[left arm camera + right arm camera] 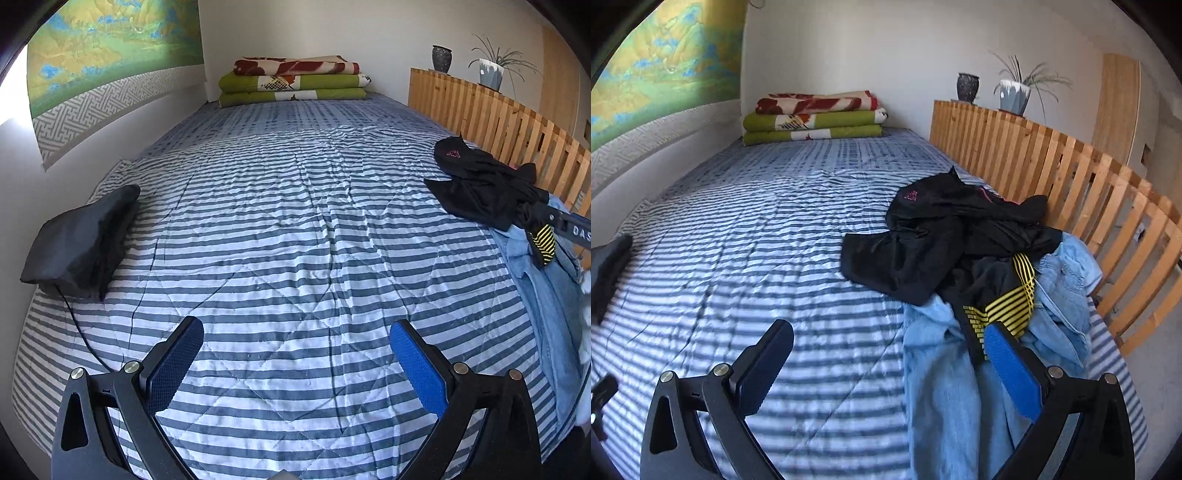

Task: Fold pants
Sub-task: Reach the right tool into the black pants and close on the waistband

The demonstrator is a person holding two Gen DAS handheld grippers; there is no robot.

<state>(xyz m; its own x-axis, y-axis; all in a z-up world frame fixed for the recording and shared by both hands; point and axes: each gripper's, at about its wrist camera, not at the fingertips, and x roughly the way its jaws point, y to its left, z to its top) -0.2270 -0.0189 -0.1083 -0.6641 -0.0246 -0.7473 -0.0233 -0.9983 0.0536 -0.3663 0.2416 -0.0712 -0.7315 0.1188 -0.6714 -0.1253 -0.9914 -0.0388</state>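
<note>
Left wrist view looks down a bed covered by a blue-and-white striped quilt, with white walls, a green-and-yellow landscape wall hanging on the left and a slatted pale-wood rail on the right. Folded green and red blankets are stacked at the far end; a dark vase and a potted grass-like plant stand behind the rail. A folded black garment lies by the left wall.

Crumpled black pants sit in a heap near the rail, over a black-and-yellow striped piece and light-blue denim; how many garments the heap holds is unclear. The left gripper hangs wide open over bare quilt. The right gripper is also spread wide, empty, its blue-padded finger over the denim.
</note>
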